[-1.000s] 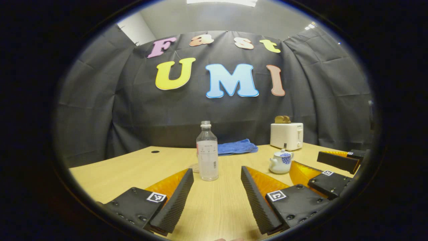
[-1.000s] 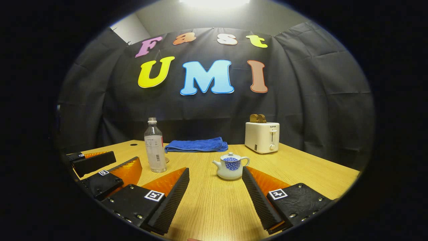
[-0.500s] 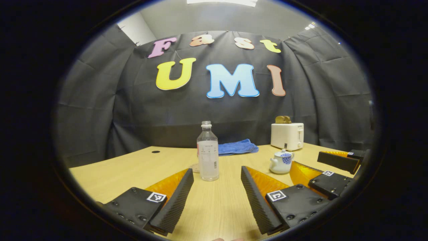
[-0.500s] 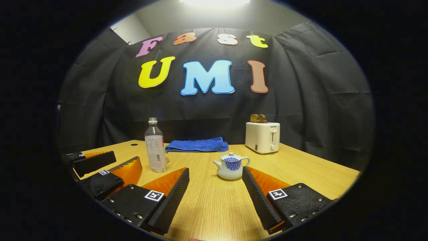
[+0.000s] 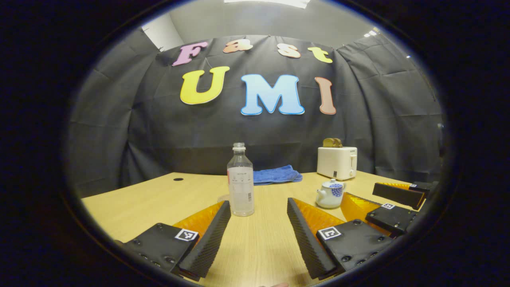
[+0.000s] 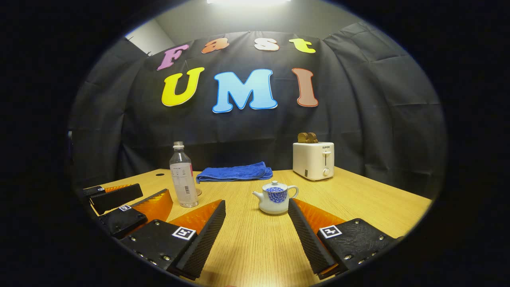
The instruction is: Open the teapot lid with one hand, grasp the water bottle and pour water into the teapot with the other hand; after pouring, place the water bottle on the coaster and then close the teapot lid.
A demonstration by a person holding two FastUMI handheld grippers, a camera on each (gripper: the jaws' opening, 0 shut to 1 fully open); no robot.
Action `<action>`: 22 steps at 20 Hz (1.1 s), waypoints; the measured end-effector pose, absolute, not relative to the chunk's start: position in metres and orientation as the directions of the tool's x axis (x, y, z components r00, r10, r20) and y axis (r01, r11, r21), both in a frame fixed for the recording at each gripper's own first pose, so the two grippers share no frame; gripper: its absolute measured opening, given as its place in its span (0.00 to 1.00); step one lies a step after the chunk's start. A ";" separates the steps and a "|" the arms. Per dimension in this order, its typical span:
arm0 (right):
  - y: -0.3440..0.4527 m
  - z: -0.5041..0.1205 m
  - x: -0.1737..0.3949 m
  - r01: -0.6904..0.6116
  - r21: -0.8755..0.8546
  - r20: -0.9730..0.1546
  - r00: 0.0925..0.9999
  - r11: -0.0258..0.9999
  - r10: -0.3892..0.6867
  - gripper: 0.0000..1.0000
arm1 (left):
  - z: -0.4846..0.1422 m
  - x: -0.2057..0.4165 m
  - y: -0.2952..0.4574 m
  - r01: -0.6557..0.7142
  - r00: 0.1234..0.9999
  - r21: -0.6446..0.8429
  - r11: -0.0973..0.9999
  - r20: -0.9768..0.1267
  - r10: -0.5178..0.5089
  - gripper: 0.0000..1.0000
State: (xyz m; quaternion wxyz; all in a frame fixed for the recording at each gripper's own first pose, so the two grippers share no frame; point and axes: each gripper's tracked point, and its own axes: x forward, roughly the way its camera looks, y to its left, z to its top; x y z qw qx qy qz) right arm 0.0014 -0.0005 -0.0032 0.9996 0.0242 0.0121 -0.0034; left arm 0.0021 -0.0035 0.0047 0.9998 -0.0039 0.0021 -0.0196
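A clear plastic water bottle (image 5: 240, 181) stands upright left of the lidded white-and-blue ceramic teapot (image 6: 275, 197) on the wooden table (image 6: 358, 199). The left gripper (image 5: 258, 229) and right gripper (image 6: 257, 229), 2 in all, hover wide open, holding nothing.

A staged recording booth — black cloth wall (image 6: 378, 119) behind a wooden table (image 6: 358, 203) holding a toaster (image 6: 313, 160).

A light wood counter (image 6: 358, 207) stands against a black cloth wall (image 6: 358, 119) that hangs in folds. Above the cloth a grey ceiling (image 6: 247, 20) carries a bright lamp (image 6: 247, 2). A pale wall (image 5: 163, 36) shows at the upper left corner.
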 end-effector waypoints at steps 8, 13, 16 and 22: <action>-0.016 0.003 0.027 0.052 0.033 -0.086 0.995 0.998 -0.049 0.96 | 0.029 0.072 0.003 0.049 0.999 -0.007 0.999 0.021 -0.049 0.99; -0.025 0.013 0.051 0.068 0.020 -0.091 0.994 0.997 -0.066 0.96 | 0.035 0.109 0.011 0.031 0.999 -0.011 0.999 0.010 -0.031 0.99; -0.022 0.011 0.064 0.056 0.030 -0.125 0.991 0.998 -0.052 0.95 | 0.034 0.127 0.008 0.038 0.999 0.014 0.999 0.002 -0.038 0.99; -0.021 0.003 0.090 0.061 0.015 -0.157 0.986 0.998 -0.057 0.84 | 0.029 0.145 0.013 0.034 0.999 0.013 0.999 -0.004 -0.034 0.99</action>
